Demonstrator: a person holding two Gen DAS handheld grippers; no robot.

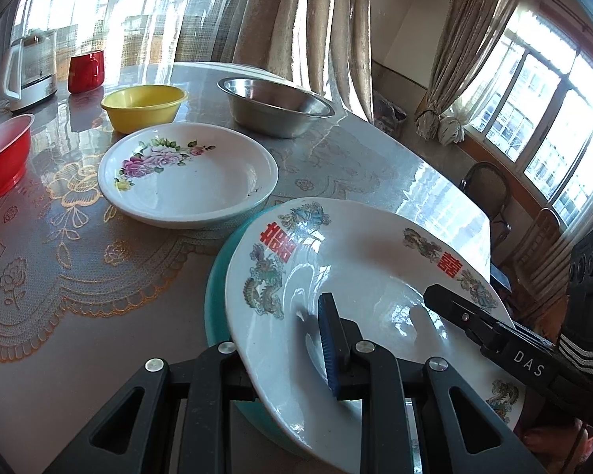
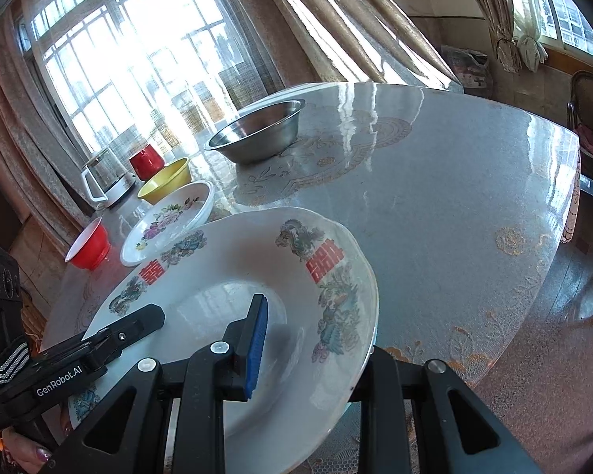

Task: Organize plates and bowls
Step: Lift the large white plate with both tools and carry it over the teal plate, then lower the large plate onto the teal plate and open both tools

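Both grippers are pinching the big dragon plate by its rim. The left gripper is closed on the near left side and the right gripper on the right side. The plate is tilting over a teal plate, maybe just touching it. The flower plate is sitting just beyond, and the table has open room to the right.
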